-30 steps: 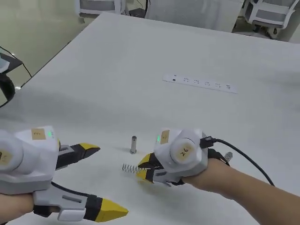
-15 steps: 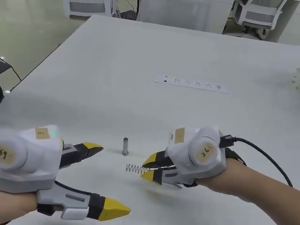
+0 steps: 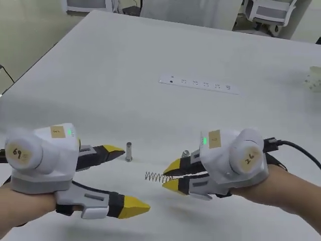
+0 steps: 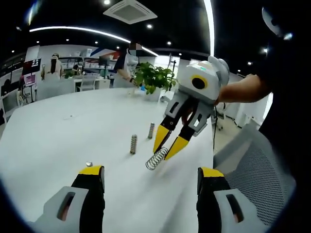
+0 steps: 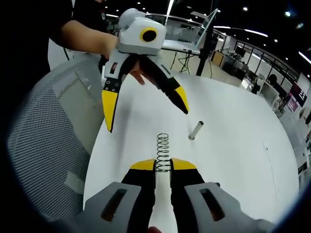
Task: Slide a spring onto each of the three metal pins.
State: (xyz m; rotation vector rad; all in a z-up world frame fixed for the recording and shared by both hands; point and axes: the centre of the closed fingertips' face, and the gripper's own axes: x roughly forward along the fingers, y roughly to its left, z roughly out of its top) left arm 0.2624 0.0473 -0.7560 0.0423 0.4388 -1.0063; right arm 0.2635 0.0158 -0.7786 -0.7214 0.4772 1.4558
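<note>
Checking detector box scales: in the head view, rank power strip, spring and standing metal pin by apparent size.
1. power strip: largest, though farthest.
2. spring, held by the right gripper.
3. metal pin: only slightly smaller than the spring, a close call.

white power strip (image 3: 198, 84) lies flat mid-tabletop (image 3: 100, 75), office chairs (image 3: 266, 12) beyond the far edge, leafy plant (image 4: 154, 77) past one end.
</note>
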